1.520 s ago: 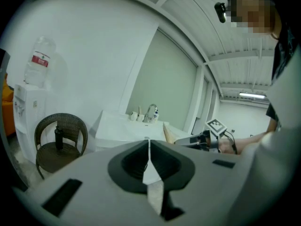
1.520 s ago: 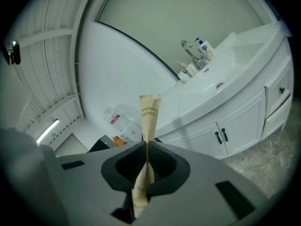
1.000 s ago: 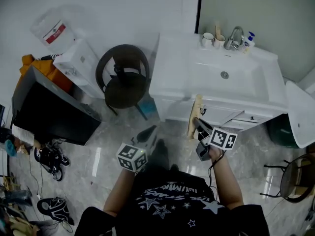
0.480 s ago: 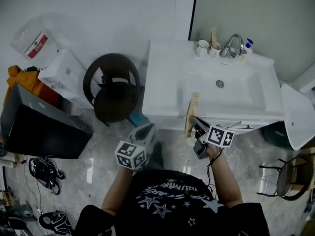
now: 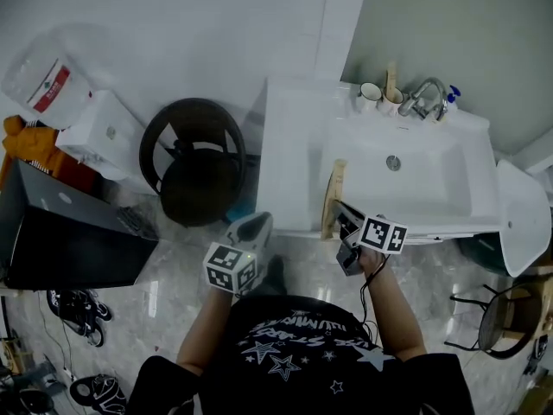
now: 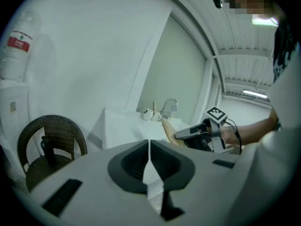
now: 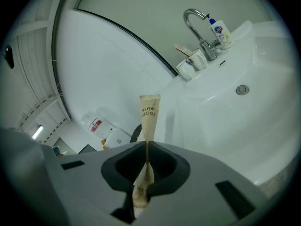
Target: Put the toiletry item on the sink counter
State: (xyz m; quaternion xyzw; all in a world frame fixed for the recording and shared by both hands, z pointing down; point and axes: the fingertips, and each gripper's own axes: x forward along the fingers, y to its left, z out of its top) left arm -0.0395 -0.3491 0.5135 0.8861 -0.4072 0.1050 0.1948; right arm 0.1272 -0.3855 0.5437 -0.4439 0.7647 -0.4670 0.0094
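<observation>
My right gripper (image 5: 343, 213) is shut on a flat beige toothbrush packet (image 5: 331, 199), which stands out beyond the jaws over the front edge of the white sink counter (image 5: 289, 158). In the right gripper view the packet (image 7: 149, 118) points up from the shut right gripper (image 7: 147, 149), with the counter (image 7: 207, 126) behind it. My left gripper (image 5: 253, 228) hangs lower left, in front of the counter, shut with nothing in it. In the left gripper view the left gripper (image 6: 149, 147) has its jaws pressed together, and the packet (image 6: 168, 133) shows beyond.
At the back of the basin stand a chrome faucet (image 5: 423, 98), two white cups (image 5: 370, 93) and a soap bottle (image 5: 450, 98). A dark wicker chair (image 5: 200, 158) stands left of the counter. Further left are a water dispenser (image 5: 102, 132) and a black laptop (image 5: 69, 232).
The sink counter has come nearer in the head view. My right gripper has carried the packet forward, from in front of the cabinet to over the counter's front edge. The left gripper stays shut.
</observation>
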